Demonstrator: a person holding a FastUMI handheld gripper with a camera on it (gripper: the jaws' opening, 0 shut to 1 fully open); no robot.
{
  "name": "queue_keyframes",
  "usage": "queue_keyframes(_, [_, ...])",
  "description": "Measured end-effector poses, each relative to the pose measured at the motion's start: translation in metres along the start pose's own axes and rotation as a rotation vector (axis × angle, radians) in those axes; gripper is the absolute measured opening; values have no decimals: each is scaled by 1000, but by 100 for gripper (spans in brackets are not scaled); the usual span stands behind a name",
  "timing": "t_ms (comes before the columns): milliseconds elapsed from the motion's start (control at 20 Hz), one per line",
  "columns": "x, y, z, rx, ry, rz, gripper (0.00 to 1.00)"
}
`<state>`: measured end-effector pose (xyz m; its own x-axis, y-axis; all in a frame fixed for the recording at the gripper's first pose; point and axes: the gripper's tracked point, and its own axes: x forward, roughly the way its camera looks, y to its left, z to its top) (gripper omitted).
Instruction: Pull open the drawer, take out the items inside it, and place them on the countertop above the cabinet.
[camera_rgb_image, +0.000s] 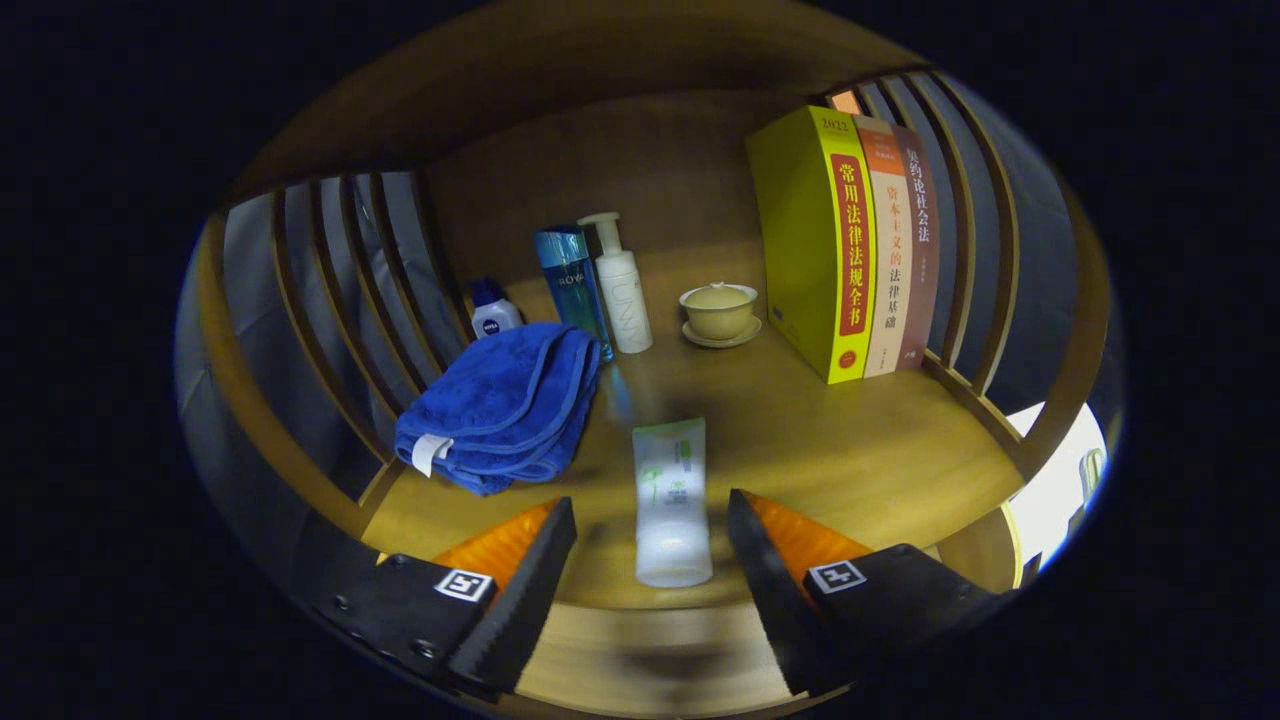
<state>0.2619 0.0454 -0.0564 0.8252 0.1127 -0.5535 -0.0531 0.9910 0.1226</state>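
Note:
A white and green tube (671, 500) lies on the wooden countertop (850, 450), its cap end between my fingers and its flat end pointing away. My gripper (650, 525) is open, with a gap on each side of the tube, and neither finger touches it. A folded blue towel (505, 405) rests on the countertop just ahead of the left finger.
Against the back wall stand a small blue-capped bottle (493, 310), a tall blue bottle (572, 285) and a white pump bottle (620, 285). A lidded tea bowl on a saucer (719, 313) sits beside three upright books (850, 240). Wooden slats (340, 290) close both sides.

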Motion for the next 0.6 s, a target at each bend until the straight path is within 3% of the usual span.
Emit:
queue_keyframes(50, [-7, 0, -2, -7, -7, -3, 100])
queue_keyframes(600, [-126, 19, -24, -54, -131, 36, 99])
